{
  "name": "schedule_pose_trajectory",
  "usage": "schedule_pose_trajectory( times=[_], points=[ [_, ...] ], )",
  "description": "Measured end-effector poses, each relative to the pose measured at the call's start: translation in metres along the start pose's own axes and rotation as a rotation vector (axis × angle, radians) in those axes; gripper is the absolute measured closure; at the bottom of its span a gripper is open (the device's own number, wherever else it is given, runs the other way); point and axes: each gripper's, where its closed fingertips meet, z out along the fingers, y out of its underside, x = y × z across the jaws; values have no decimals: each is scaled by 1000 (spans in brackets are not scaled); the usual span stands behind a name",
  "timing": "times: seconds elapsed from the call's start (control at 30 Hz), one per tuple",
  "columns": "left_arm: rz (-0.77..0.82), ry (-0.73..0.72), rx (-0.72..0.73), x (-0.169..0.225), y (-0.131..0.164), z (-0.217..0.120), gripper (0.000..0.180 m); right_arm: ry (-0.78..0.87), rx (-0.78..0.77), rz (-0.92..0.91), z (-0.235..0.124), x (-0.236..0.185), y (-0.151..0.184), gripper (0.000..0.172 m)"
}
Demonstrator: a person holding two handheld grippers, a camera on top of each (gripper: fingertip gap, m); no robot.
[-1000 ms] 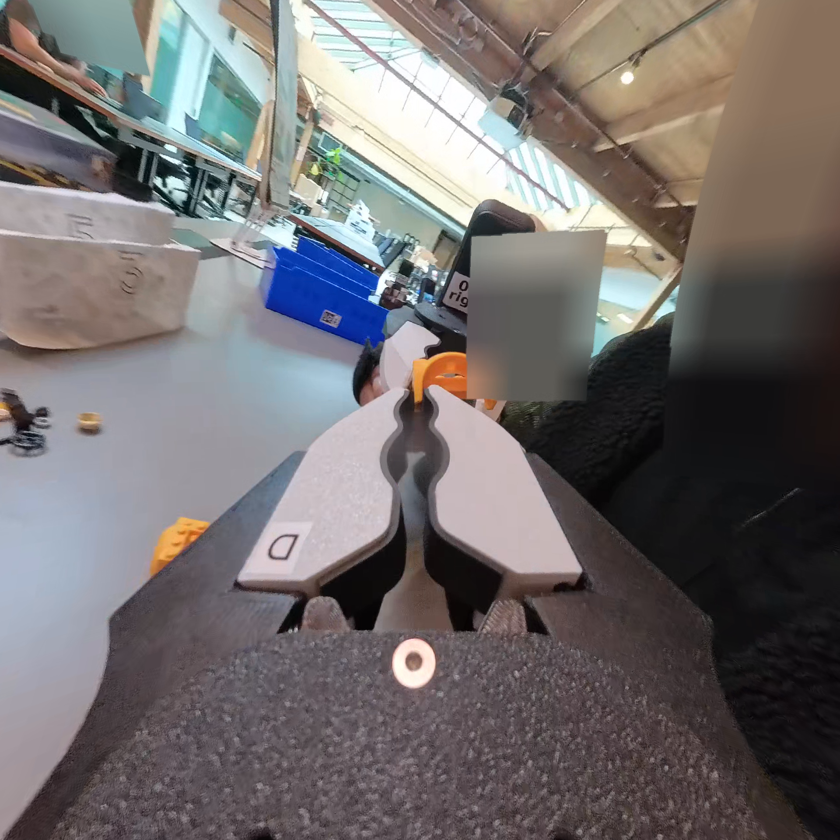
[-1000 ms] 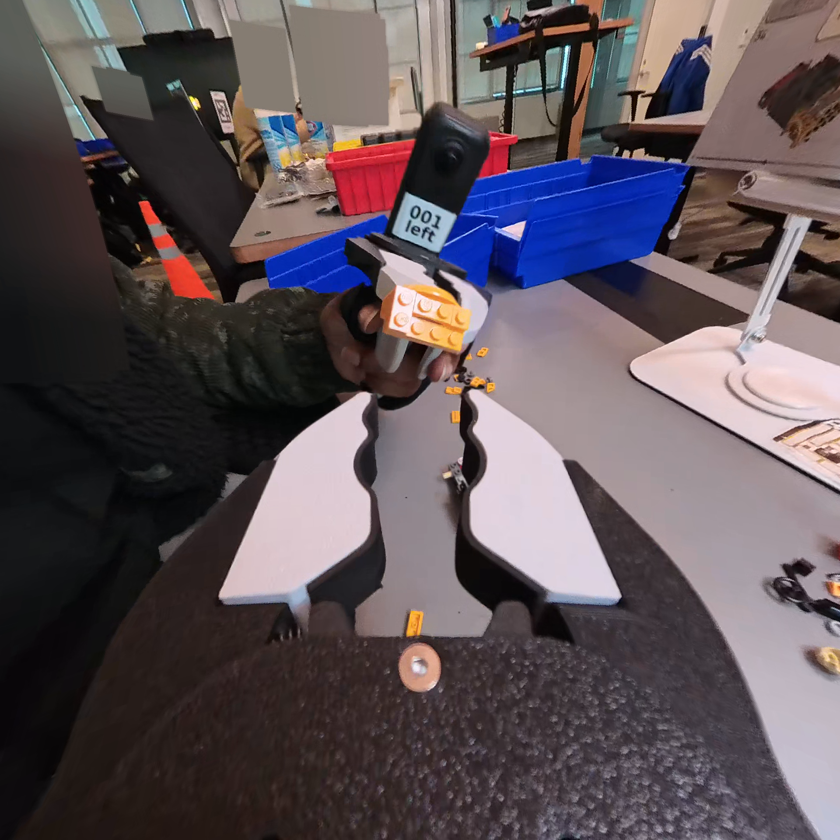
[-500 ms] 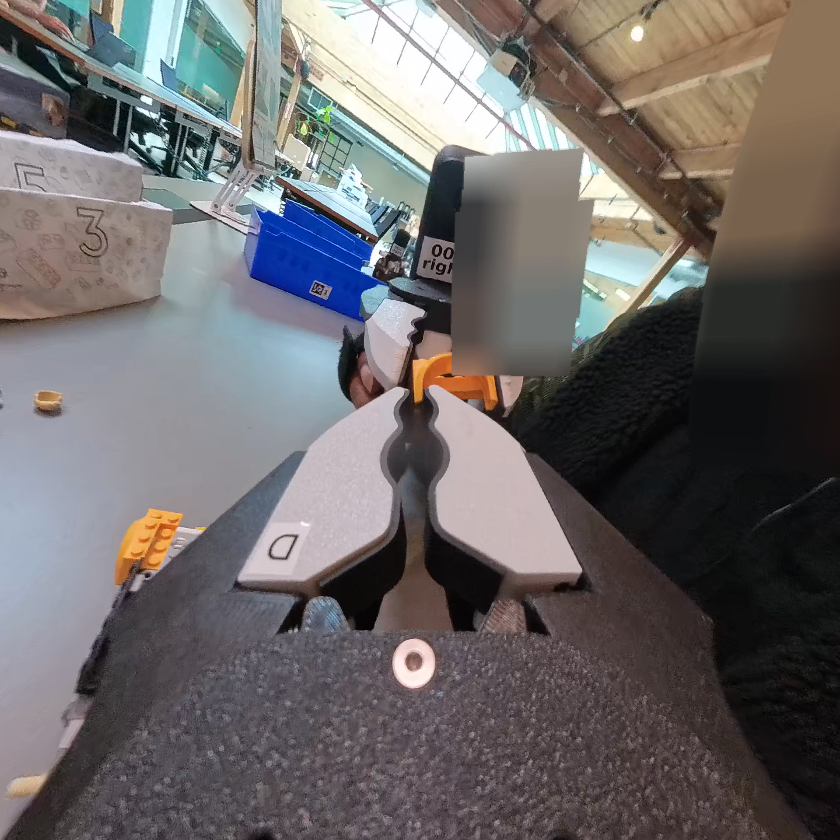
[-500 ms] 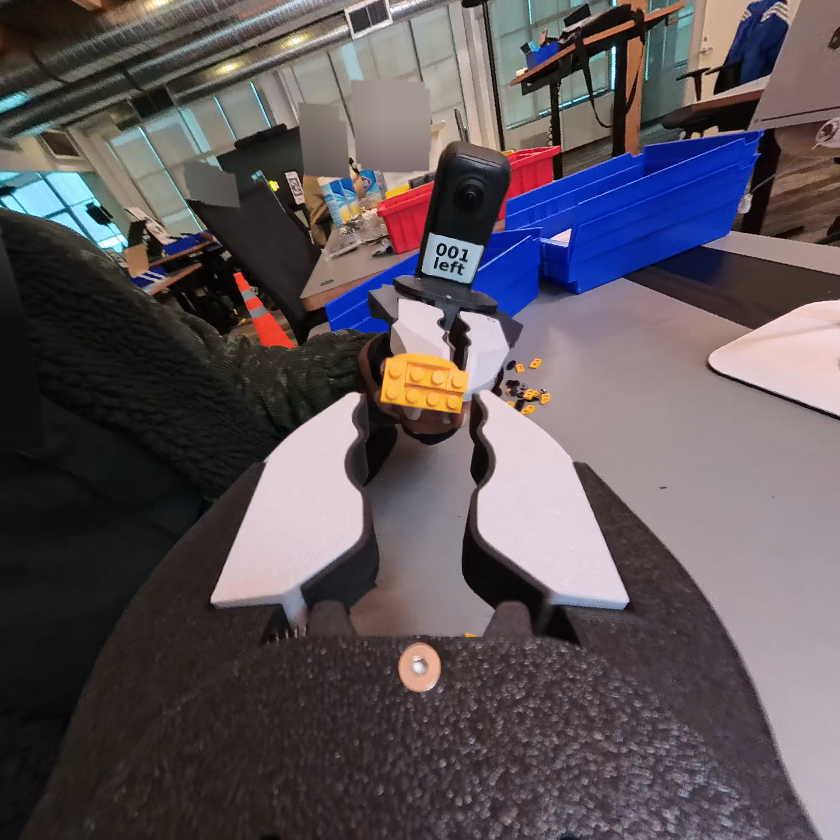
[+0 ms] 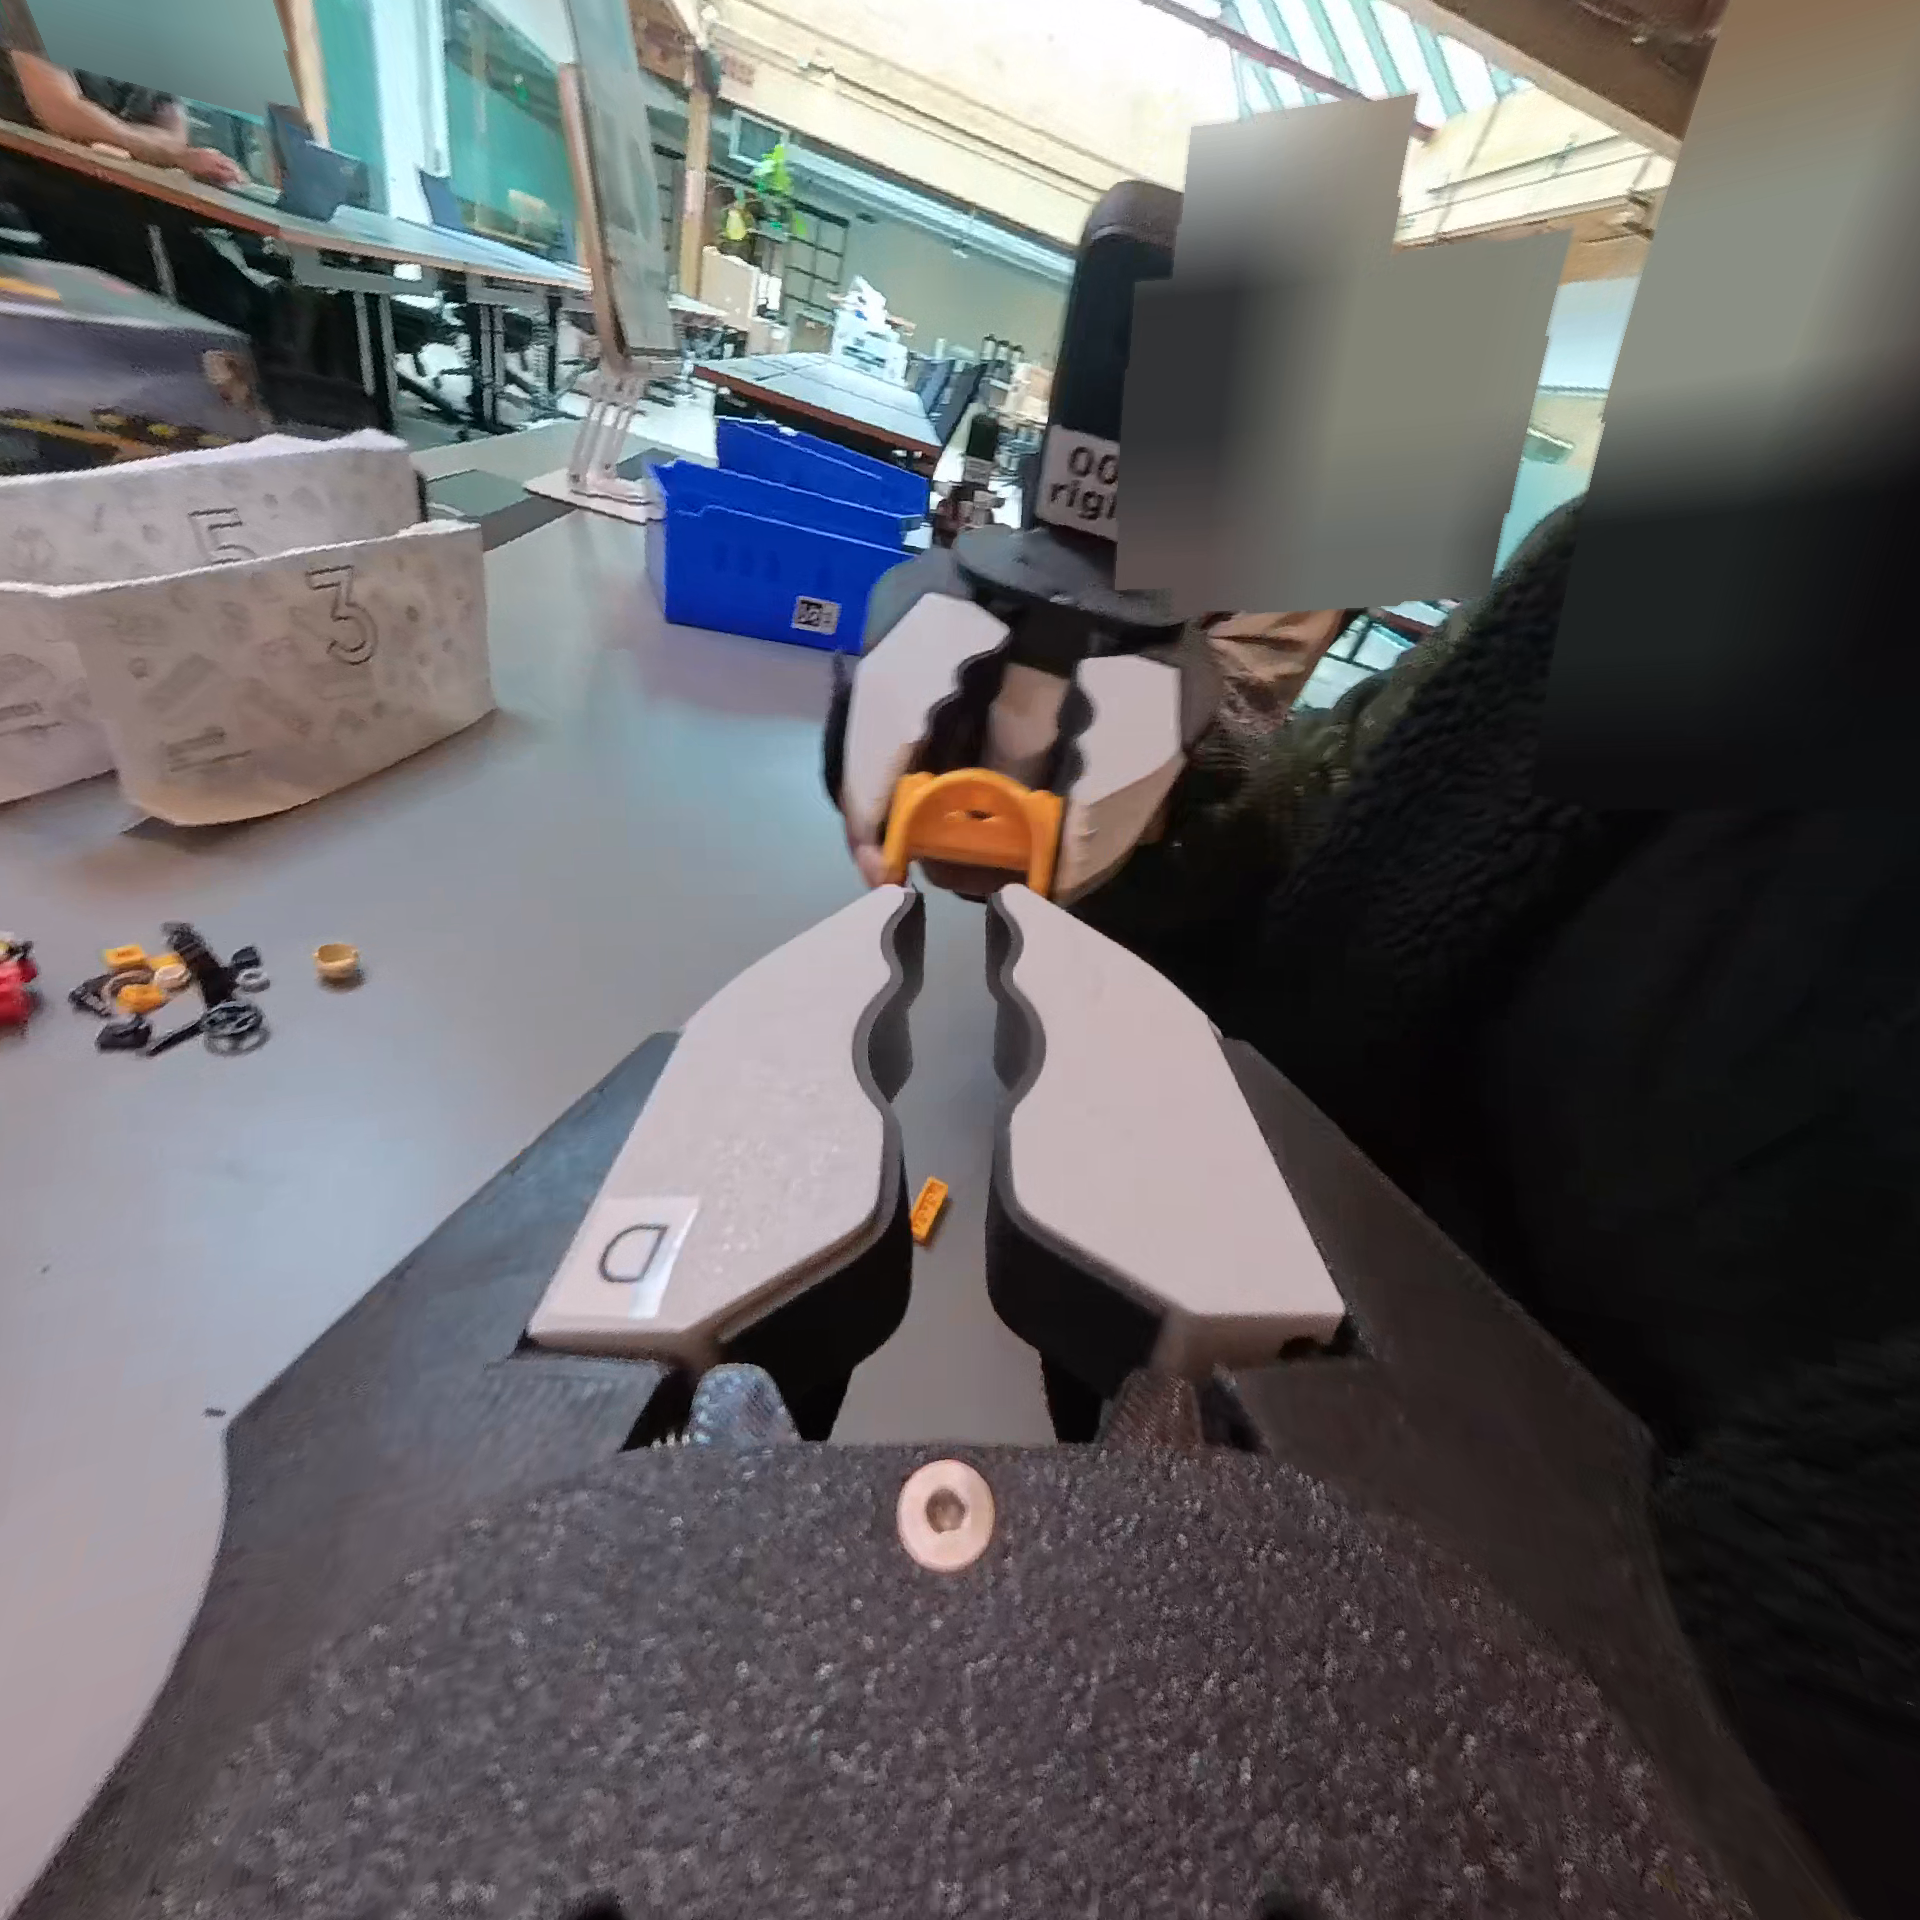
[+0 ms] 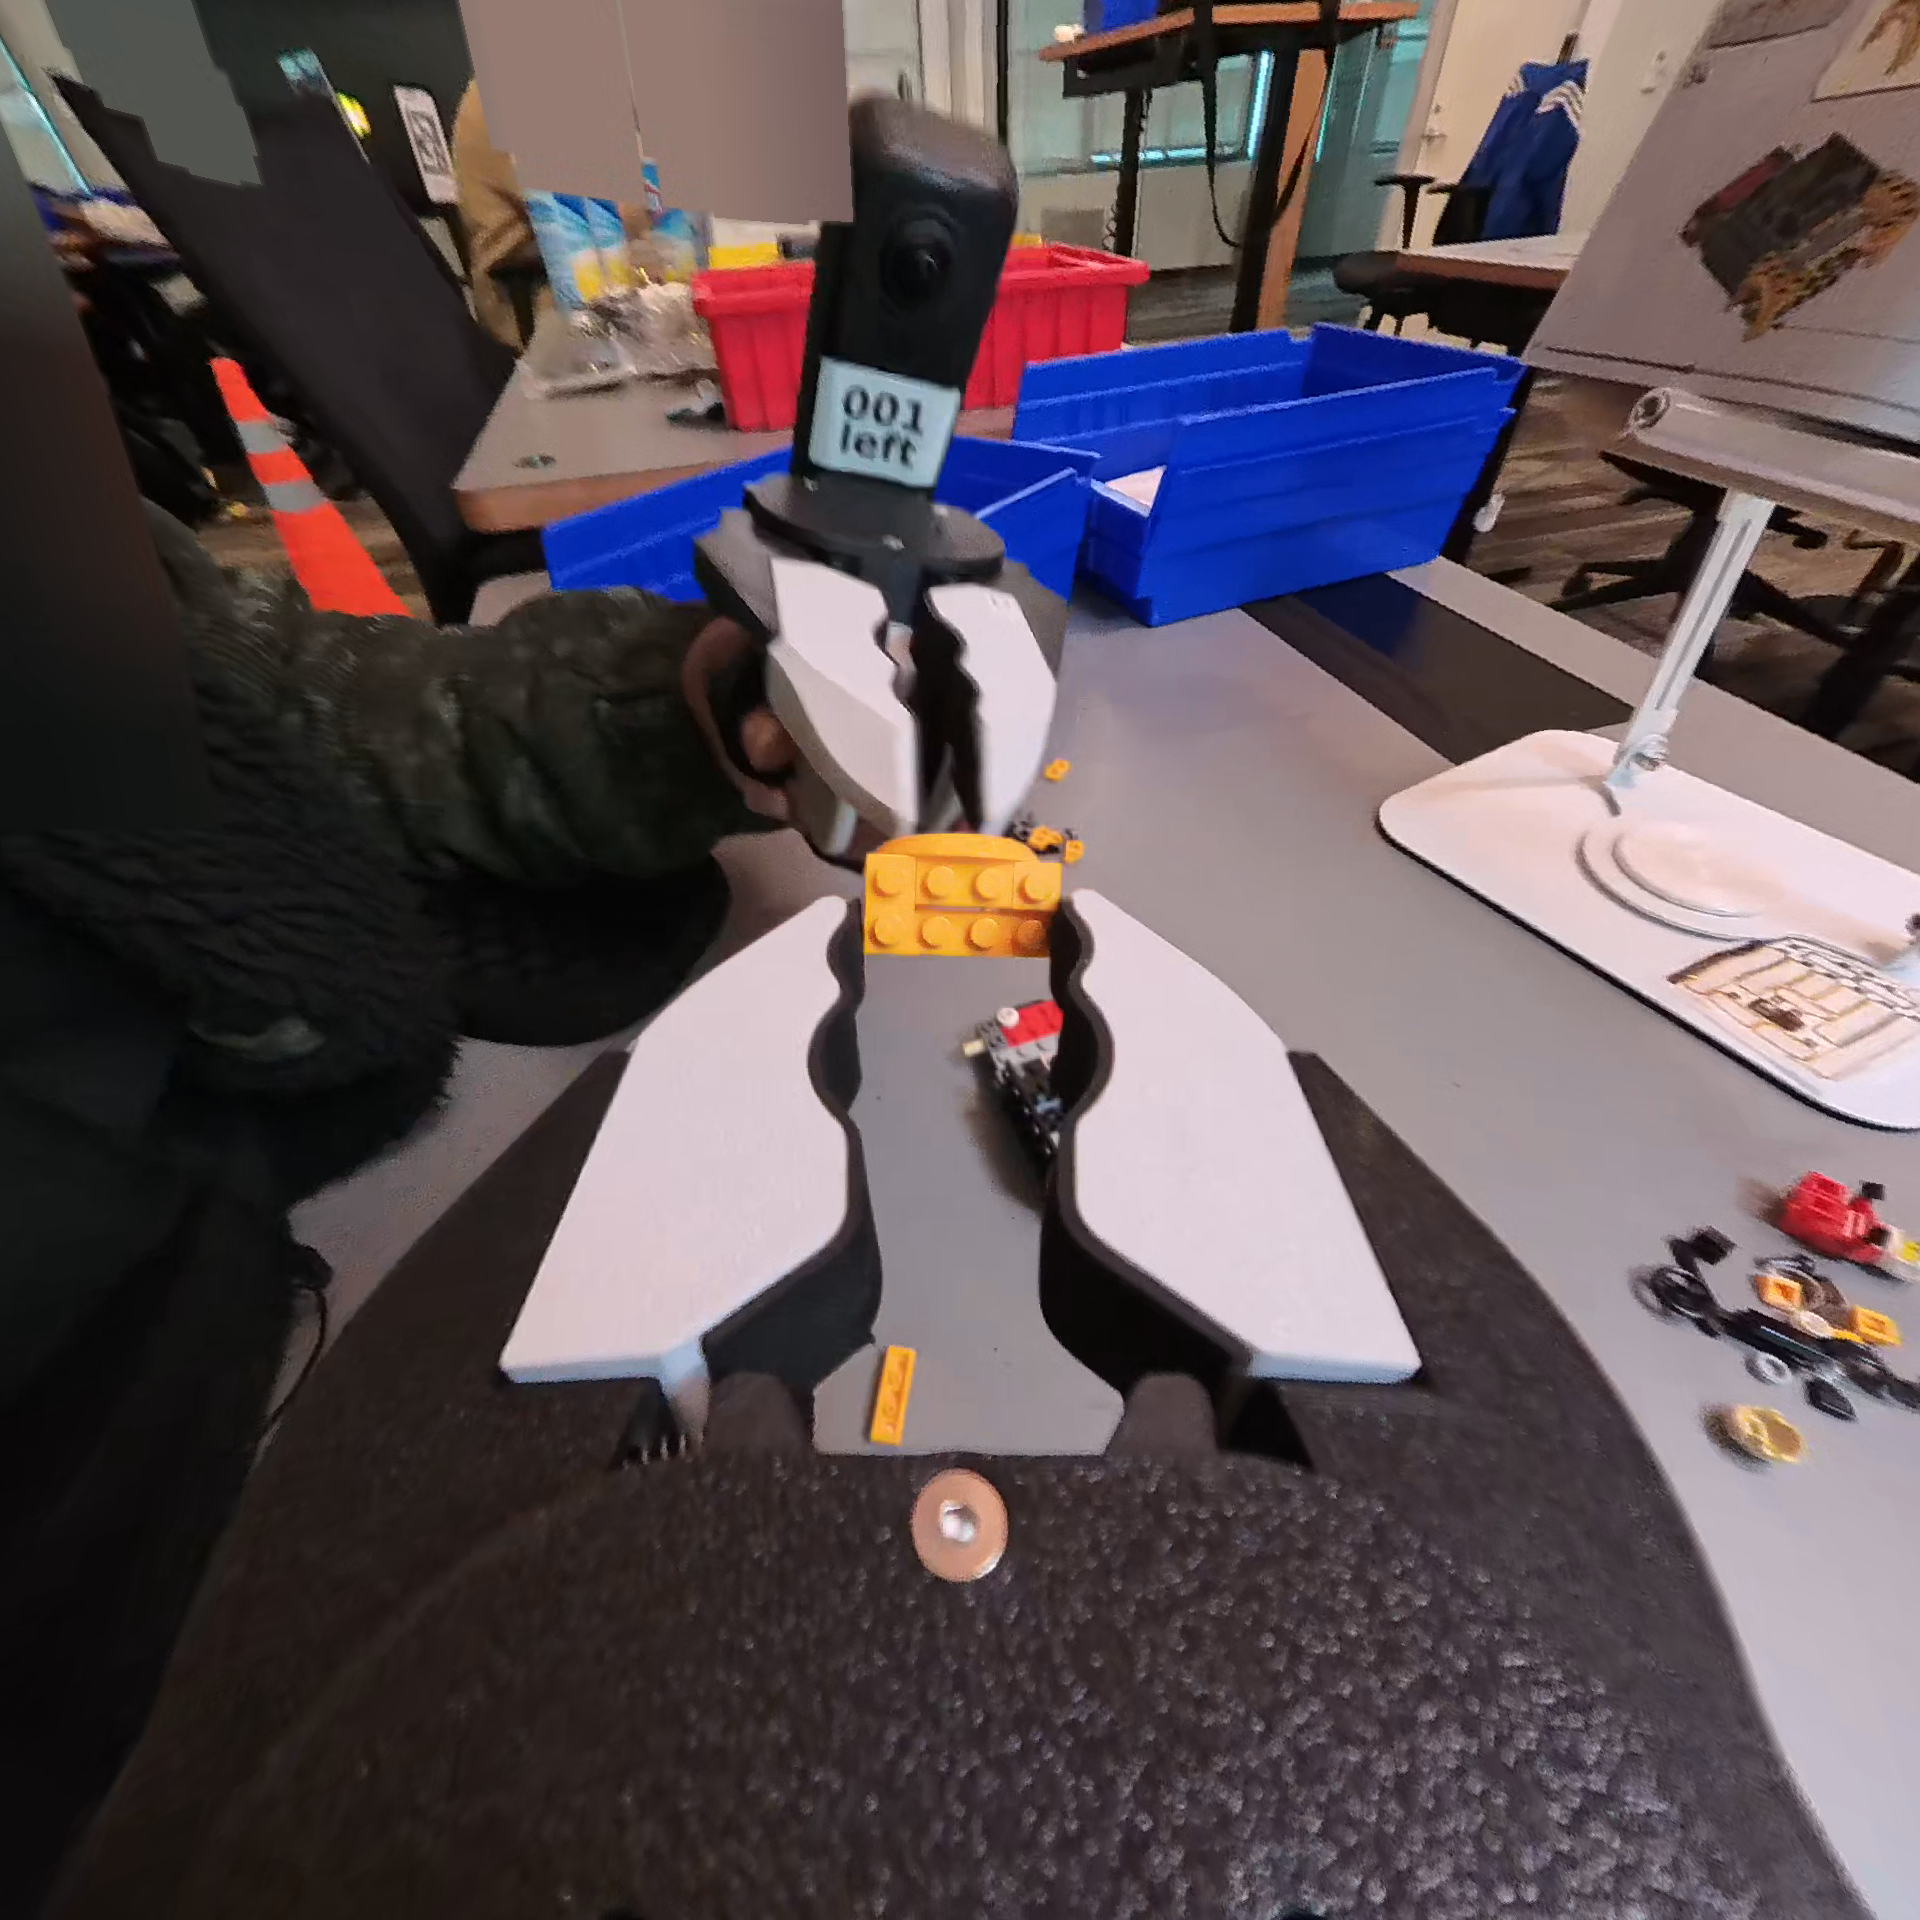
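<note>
We record a grey table (image 5: 312, 1195) carrying two white paper bags (image 5: 281, 675) with printed figures, stacked blue bins (image 6: 1299, 478), a red bin (image 6: 1049, 312) behind them, and a white lamp base (image 6: 1662, 862). Small loose toy parts (image 5: 177, 987) lie scattered beside a tan cup-shaped piece (image 5: 339, 961).

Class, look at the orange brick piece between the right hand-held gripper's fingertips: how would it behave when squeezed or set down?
The orange brick piece looks like rigid plastic, so probably stiff and light. Its flat sides suit pinching. Its curved arch might let it rock on the table.
</note>
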Motion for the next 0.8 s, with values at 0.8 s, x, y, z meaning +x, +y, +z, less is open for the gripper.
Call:
schedule_pose_trajectory(
  times=[0.8],
  points=[
    [1, 112, -131, 28, 18, 16, 178, -200, -36, 100, 7, -15, 20, 137]
  ],
)
